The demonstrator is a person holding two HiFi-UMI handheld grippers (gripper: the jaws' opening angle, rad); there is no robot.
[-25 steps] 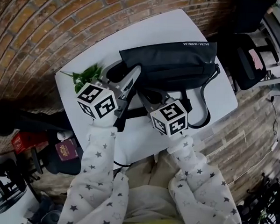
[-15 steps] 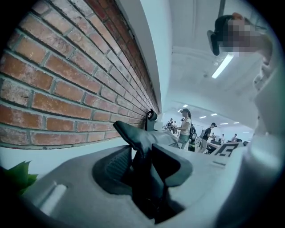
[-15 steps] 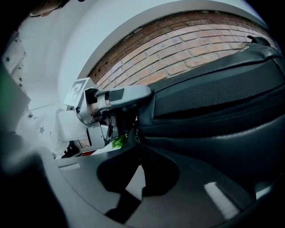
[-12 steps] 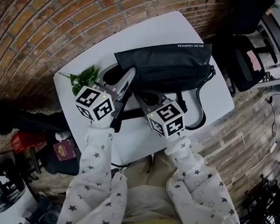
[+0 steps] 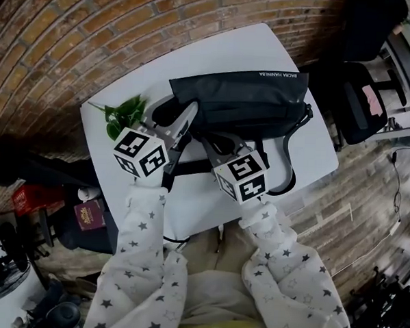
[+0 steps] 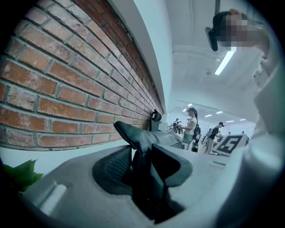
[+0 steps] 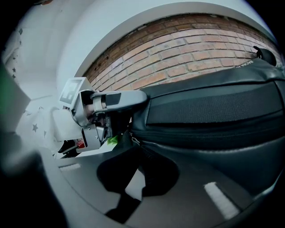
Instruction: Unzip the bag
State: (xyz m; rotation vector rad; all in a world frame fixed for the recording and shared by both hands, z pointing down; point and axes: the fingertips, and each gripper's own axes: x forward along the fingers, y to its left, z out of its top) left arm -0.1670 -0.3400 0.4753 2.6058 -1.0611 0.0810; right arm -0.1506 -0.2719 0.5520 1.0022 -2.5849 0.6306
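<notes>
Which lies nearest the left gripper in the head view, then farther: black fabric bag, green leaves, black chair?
1. The black fabric bag: between the jaws of the left gripper, which have just been closing.
2. The green leaves: beside it on the white table, at left.
3. The black chair: off the table, far right.

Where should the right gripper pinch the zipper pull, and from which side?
Pinch the zipper pull by its small tab, coming from the bag's front side: it hangs off the zipper line's end, facing that way. The right gripper seems closed on it now.
</notes>
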